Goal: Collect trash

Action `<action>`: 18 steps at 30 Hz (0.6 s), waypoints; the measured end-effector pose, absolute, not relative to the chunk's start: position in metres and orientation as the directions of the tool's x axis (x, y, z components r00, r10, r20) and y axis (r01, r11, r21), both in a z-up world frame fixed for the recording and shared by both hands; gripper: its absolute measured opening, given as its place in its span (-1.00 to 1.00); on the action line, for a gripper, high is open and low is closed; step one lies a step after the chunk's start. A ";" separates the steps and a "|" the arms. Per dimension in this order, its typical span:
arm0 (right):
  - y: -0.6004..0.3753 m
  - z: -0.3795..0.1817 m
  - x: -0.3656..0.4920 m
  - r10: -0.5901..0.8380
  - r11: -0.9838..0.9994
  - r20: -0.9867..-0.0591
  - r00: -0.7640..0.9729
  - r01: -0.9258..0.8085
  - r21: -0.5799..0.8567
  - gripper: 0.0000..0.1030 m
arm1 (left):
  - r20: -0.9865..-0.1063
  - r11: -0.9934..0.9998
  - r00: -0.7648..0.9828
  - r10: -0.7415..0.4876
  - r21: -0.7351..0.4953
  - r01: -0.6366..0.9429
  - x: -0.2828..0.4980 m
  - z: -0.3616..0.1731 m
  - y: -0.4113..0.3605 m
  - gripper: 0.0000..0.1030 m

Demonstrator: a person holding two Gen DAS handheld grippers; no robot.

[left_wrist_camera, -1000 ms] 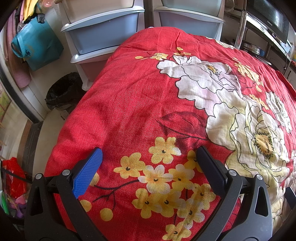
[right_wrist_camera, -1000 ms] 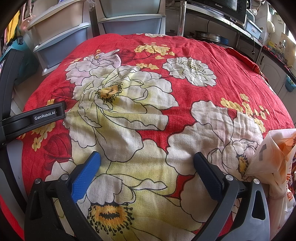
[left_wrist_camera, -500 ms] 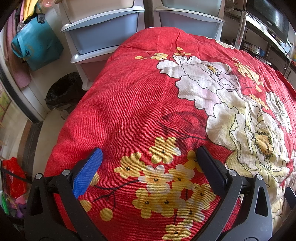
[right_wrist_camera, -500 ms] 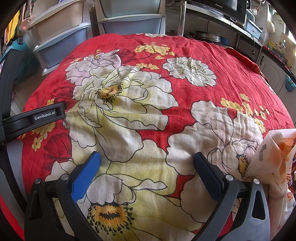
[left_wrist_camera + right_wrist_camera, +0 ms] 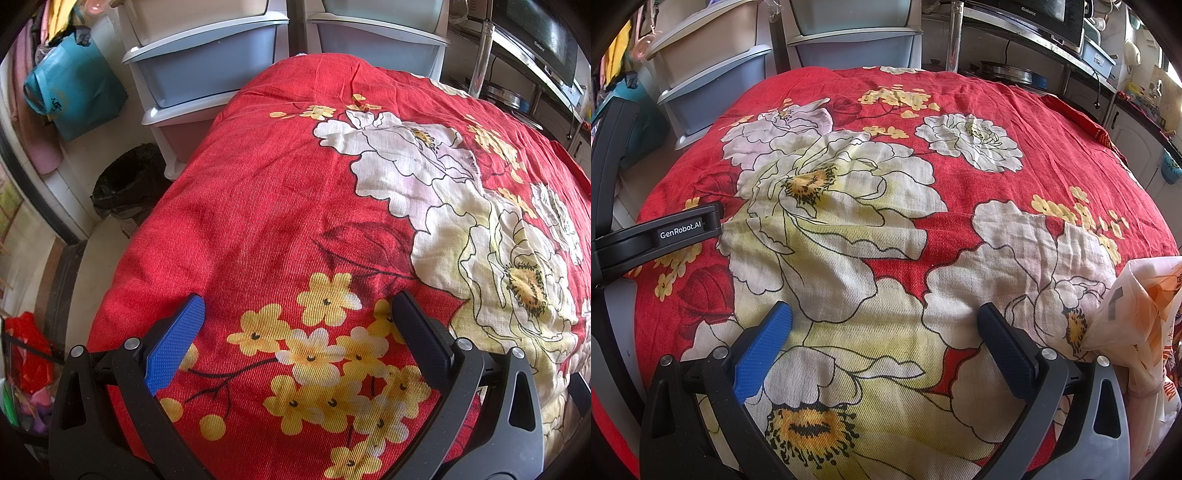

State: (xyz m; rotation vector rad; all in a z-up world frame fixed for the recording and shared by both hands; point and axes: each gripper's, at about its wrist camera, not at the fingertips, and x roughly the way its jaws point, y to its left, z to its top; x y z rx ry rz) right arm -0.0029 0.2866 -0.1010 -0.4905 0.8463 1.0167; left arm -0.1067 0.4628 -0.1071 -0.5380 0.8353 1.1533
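Observation:
A red cloth with big white and yellow flowers (image 5: 280, 206) (image 5: 953, 103) covers the table in both views. My left gripper (image 5: 298, 314) hovers open over its near left part, nothing between the blue pads. My right gripper (image 5: 884, 321) is open too, above a large pale flower. A crumpled white and orange plastic bag (image 5: 1141, 314) lies on the cloth just right of the right gripper's finger. On the floor left of the table stands a bin lined with a black bag (image 5: 127, 182). The left gripper's body (image 5: 657, 236) shows at the left of the right wrist view.
Grey and pink plastic drawer units (image 5: 207, 74) (image 5: 849, 37) stand behind the table. A teal bag (image 5: 74, 92) hangs on the left wall. A shelf with a microwave (image 5: 1049, 14) and metal pans (image 5: 1008, 74) is at the back right. Red items (image 5: 26, 354) lie on the floor.

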 end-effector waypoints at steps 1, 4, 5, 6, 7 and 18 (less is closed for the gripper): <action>0.287 -0.101 -0.002 0.536 0.463 -0.803 0.261 -0.886 0.021 0.90 | -0.803 0.335 0.167 0.572 0.043 -0.941 -0.106 -0.107 0.463 0.82; 0.287 -0.101 -0.002 0.536 0.464 -0.803 0.262 -0.886 0.021 0.90 | -0.803 0.336 0.168 0.572 0.043 -0.941 -0.106 -0.107 0.463 0.82; 0.287 -0.101 -0.002 0.536 0.464 -0.803 0.262 -0.886 0.020 0.90 | -0.803 0.336 0.168 0.572 0.043 -0.941 -0.107 -0.107 0.463 0.82; 0.287 -0.101 -0.001 0.536 0.464 -0.803 0.262 -0.886 0.021 0.90 | -0.803 0.336 0.167 0.572 0.043 -0.941 -0.106 -0.107 0.463 0.82; 0.287 -0.101 -0.002 0.536 0.464 -0.803 0.262 -0.886 0.021 0.90 | -0.803 0.336 0.168 0.572 0.043 -0.941 -0.107 -0.107 0.463 0.82; 0.286 -0.101 -0.002 0.536 0.464 -0.803 0.262 -0.886 0.021 0.90 | -0.803 0.336 0.167 0.572 0.043 -0.941 -0.106 -0.107 0.463 0.82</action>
